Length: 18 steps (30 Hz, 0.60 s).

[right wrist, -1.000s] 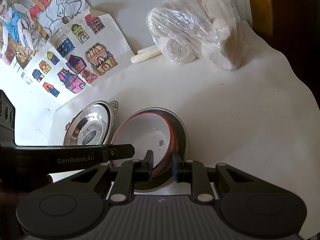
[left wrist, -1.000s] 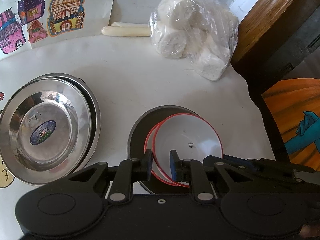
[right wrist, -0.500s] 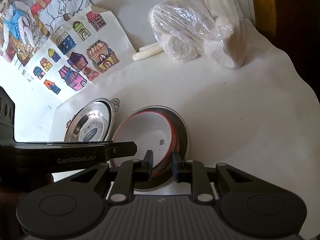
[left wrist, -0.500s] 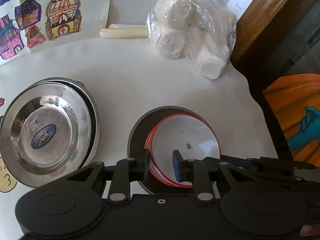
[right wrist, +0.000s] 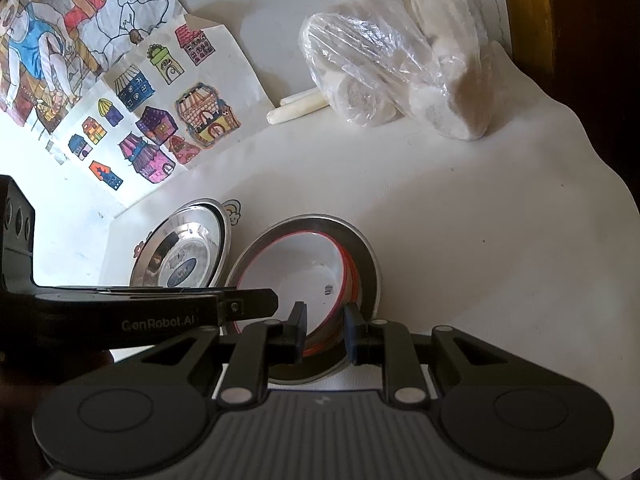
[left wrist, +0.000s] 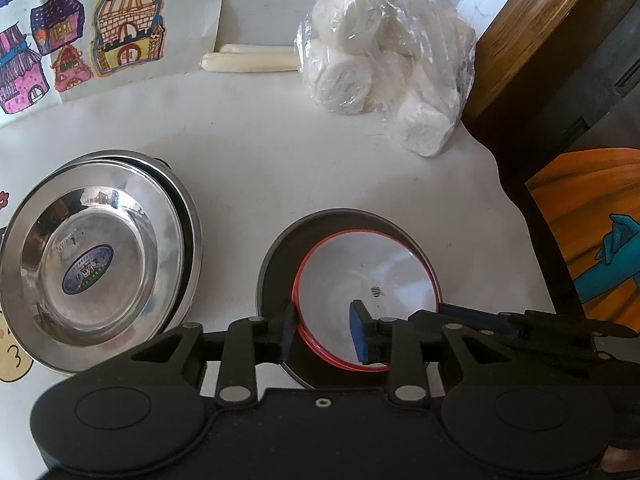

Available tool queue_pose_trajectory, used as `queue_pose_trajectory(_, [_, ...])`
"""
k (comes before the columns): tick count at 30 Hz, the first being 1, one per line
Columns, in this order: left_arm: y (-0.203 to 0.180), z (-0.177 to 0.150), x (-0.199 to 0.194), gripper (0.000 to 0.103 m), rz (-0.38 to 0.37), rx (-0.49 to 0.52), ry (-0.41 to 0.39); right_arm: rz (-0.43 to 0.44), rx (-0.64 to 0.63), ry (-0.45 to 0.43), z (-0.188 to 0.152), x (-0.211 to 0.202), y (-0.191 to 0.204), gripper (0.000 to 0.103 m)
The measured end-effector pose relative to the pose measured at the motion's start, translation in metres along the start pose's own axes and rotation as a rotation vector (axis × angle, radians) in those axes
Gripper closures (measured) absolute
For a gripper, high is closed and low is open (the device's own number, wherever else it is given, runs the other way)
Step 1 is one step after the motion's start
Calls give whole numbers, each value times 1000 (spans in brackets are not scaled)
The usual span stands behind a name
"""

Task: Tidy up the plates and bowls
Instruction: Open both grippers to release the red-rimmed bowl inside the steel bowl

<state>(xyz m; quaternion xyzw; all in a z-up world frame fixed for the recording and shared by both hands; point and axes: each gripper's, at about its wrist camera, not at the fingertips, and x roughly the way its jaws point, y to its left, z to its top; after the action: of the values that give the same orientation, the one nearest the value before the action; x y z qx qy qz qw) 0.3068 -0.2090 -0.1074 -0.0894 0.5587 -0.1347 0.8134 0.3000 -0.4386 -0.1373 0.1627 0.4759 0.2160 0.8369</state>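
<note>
White bowls with red rims (left wrist: 368,280) are nested inside a grey metal bowl (left wrist: 280,256) on the white table; they also show in the right wrist view (right wrist: 292,268). A stack of shiny steel plates (left wrist: 92,264) lies to their left, also in the right wrist view (right wrist: 184,256). My left gripper (left wrist: 322,330) is open, its jaws astride the near rim of the white bowls without pinching it. My right gripper (right wrist: 324,330) is open just above the same rim, empty. The left gripper's body (right wrist: 160,312) crosses the right wrist view.
A plastic bag of white rolls (left wrist: 384,76) and two pale sticks (left wrist: 248,60) lie at the back. Coloured house drawings (left wrist: 80,44) cover the back left. A wooden frame (left wrist: 532,24) and the table's right edge (left wrist: 516,208) bound the right side.
My left gripper's jaws have spread wider around the white bowls' rim and drawn back slightly. My right gripper's jaws have also widened a little. The bowls and plates have not moved.
</note>
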Motion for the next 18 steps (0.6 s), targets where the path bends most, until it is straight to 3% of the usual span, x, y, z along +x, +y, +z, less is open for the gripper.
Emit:
queue_pose_trajectory(8, [2, 1, -14, 55, -10, -7, -35, -13, -5, -28, 0, -11, 5, 77])
queue_pose_trajectory(18, [6, 4, -46, 26, 6, -8, -108, -50, -11, -93, 1, -39, 14, 69])
